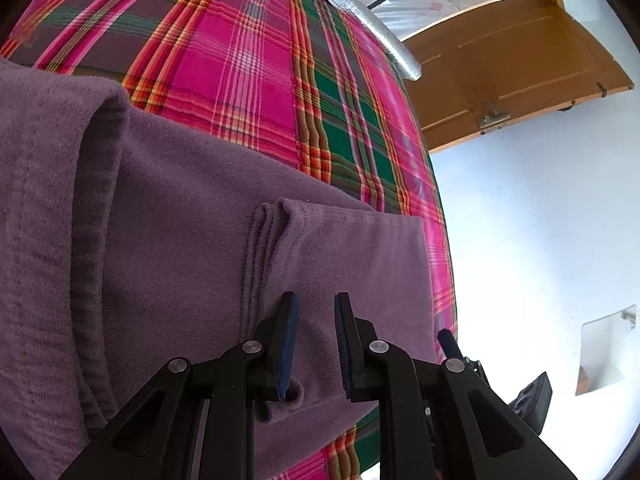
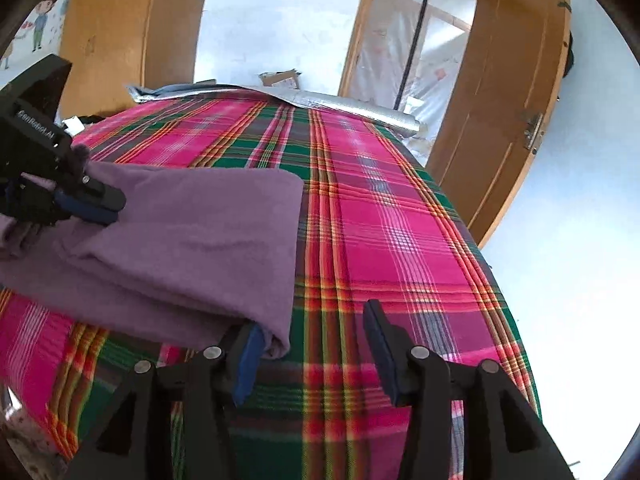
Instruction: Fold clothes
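Note:
A purple fleece garment (image 1: 180, 220) lies folded on a pink and green plaid bedspread (image 1: 248, 60). A ribbed hem and a cuff show on top of it. My left gripper (image 1: 316, 298) hovers low over its right part. The jaws stand a narrow gap apart, and the fleece between them is not pinched. In the right wrist view the garment (image 2: 192, 240) covers the left of the bedspread (image 2: 380, 220), and the left gripper (image 2: 100, 204) rests at its far left. My right gripper (image 2: 312, 316) is wide open at the near corner, where the fleece drapes over its left finger (image 2: 250, 356).
A silver foil mat (image 2: 360, 108) lies along the bed's far edge. An open wooden door (image 2: 500, 120) stands beyond the right side, next to a white wall. The bed's right edge (image 1: 440, 208) drops off close to the garment.

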Action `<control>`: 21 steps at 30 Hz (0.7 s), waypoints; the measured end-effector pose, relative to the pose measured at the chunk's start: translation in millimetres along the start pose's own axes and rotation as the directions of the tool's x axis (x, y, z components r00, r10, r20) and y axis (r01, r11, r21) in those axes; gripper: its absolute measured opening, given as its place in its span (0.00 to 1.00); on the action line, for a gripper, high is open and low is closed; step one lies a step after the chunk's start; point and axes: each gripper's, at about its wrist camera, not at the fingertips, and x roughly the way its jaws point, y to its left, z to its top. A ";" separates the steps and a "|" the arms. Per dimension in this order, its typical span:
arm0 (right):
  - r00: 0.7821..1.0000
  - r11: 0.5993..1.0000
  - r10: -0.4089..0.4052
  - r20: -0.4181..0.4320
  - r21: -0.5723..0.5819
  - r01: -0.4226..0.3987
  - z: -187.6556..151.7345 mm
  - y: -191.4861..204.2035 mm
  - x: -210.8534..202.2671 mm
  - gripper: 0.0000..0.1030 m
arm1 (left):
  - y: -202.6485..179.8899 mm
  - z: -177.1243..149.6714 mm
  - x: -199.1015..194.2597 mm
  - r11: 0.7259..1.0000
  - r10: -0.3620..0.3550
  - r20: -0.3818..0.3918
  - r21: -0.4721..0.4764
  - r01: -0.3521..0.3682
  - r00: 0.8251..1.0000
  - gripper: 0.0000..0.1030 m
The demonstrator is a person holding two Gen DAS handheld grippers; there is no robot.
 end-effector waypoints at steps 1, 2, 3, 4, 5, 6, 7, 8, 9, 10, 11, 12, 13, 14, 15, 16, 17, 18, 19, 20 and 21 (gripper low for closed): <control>1.000 1.000 0.009 -0.005 0.004 -0.009 -0.8 -2.0 -0.5 0.50 | 0.4 -0.2 -0.2 1.000 -0.002 -0.001 -0.001 0.002 1.000 0.18; 1.000 1.000 0.019 -0.011 0.010 -0.019 -1.3 -3.9 -0.7 0.50 | 0.2 -0.6 -0.7 1.000 0.000 -0.001 0.002 0.000 1.000 0.18; 0.999 0.999 0.029 -0.017 0.016 -0.029 -1.8 -5.8 -0.9 0.50 | 0.1 -1.0 -1.1 1.000 0.001 -0.002 0.005 -0.001 1.000 0.18; 0.999 0.999 0.039 -0.023 0.023 -0.039 -2.3 -7.6 -1.1 0.50 | 0.2 -1.2 -1.7 1.000 0.001 -0.002 0.007 -0.001 1.000 0.18; 0.998 0.998 0.049 -0.029 0.029 -0.048 -2.8 -9.5 -1.3 0.50 | 0.7 -1.3 -2.5 1.000 0.000 -0.003 0.007 0.000 1.000 0.18; 0.998 0.998 0.059 -0.035 0.036 -0.058 -3.3 -11.3 -1.5 0.50 | 1.3 -1.6 -3.2 1.000 -0.002 -0.005 0.004 0.002 1.000 0.18; 0.997 0.997 0.069 -0.041 0.042 -0.068 -3.8 -13.2 -1.7 0.50 | 1.8 -1.9 -4.0 1.000 -0.003 -0.006 0.001 0.003 1.000 0.18; 0.996 0.996 0.080 -0.047 0.049 -0.077 -4.3 -15.1 -1.9 0.50 | 2.1 -2.3 -4.6 1.000 -0.003 -0.007 0.001 0.003 1.000 0.18; 0.995 0.995 0.090 -0.052 0.056 -0.087 -4.9 -16.9 -2.1 0.50 | 2.4 -2.7 -5.2 1.000 -0.003 -0.006 0.002 0.003 1.000 0.18; 0.994 0.994 0.094 -0.060 0.061 -0.090 -6.0 -18.3 -2.7 0.50 | 2.7 -3.2 -5.8 1.000 -0.003 -0.006 0.003 0.003 1.000 0.18; 0.993 0.994 0.095 -0.069 0.065 -0.091 -7.4 -19.5 -3.6 0.50 | 2.9 -3.4 -6.2 1.000 -0.003 -0.007 0.003 0.003 1.000 0.18; 0.994 0.995 0.080 -0.078 0.069 -0.074 -8.8 -21.5 -4.7 0.50 | 2.9 -3.5 -6.3 1.000 -0.004 -0.007 0.002 0.004 1.000 0.18; 0.995 0.996 0.056 -0.088 0.073 -0.049 -10.1 -24.0 -6.0 0.49 | 2.8 -3.7 -6.4 1.000 -0.005 -0.008 0.000 0.005 1.000 0.18; 0.995 0.997 0.032 -0.099 0.077 -0.024 -11.4 -26.4 -7.3 0.49 | 3.0 -3.7 -6.8 1.000 -0.005 -0.009 -0.002 0.005 1.000 0.18; 0.994 0.997 0.008 -0.109 0.081 0.001 -12.7 -28.9 -8.5 0.47 | 3.1 -3.8 -7.5 1.000 -0.005 -0.010 -0.003 0.005 1.000 0.18; 0.994 0.996 0.001 -0.113 0.090 0.010 -13.0 -32.3 -10.0 0.43 | 3.1 -4.1 -8.1 1.000 -0.005 -0.011 -0.001 0.005 1.000 0.18; 0.995 0.995 0.005 -0.103 0.102 0.005 -12.1 -34.9 -13.2 0.42 | 2.9 -4.2 -8.7 1.000 -0.004 -0.012 0.002 0.004 1.000 0.18; 0.996 0.994 0.012 -0.088 0.113 -0.002 -10.9 -36.8 -17.3 0.42 | 2.6 -4.2 -9.2 1.000 -0.003 -0.013 0.004 0.003 1.000 0.18; 0.997 0.993 0.015 -0.072 0.114 -0.007 -9.0 -36.6 -20.6 0.42 | 2.3 -4.0 -9.4 1.000 -0.002 -0.014 0.005 0.002 1.000 0.18; 0.998 0.994 0.018 -0.054 0.110 -0.012 -6.0 -33.7 -23.6 0.42 | 1.9 -3.8 -9.8 1.000 0.000 -0.014 0.006 0.000 1.000 0.18; 0.999 0.994 0.036 -0.035 0.103 -0.032 -2.3 -28.9 -25.4 0.42 | 1.4 -3.8 -10.3 1.000 0.002 -0.013 0.005 -0.001 1.000 0.18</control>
